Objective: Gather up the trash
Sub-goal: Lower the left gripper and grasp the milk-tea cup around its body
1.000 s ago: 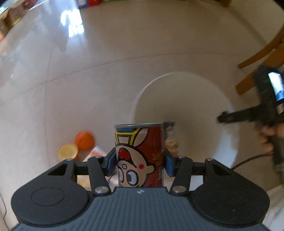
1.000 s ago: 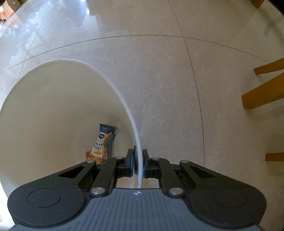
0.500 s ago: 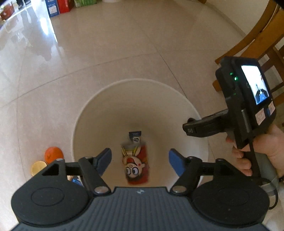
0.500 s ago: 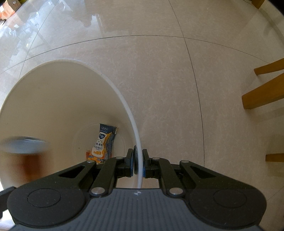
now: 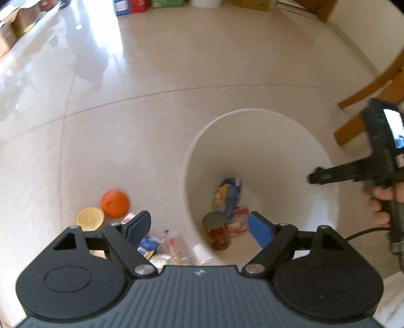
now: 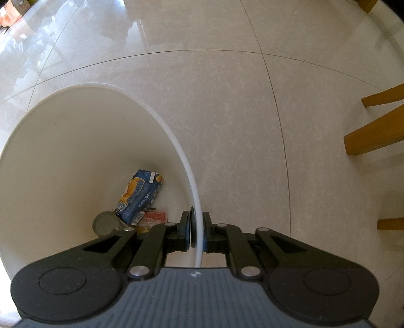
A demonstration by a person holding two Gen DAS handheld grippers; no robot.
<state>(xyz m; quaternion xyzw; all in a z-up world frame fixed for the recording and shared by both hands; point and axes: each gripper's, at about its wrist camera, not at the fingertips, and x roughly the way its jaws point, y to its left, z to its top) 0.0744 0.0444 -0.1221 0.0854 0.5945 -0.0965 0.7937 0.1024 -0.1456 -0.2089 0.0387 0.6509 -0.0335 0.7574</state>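
Observation:
A white bin stands on the tiled floor. At its bottom lie a red can, a blue and yellow carton and a red wrapper. My left gripper hangs open above the bin's near left rim, holding nothing. My right gripper is shut on the bin's rim; the can's silver top and the carton show inside. In the left wrist view the right gripper reaches the bin from the right, held by a hand.
On the floor left of the bin lie an orange lid, a yellow lid and several wrappers. Wooden chair legs stand to the right. Boxes line the far wall.
The left gripper opened and let go of the red can, which fell into the bin and knocked the carton over. The left gripper then drew back to the left. The right gripper stayed put.

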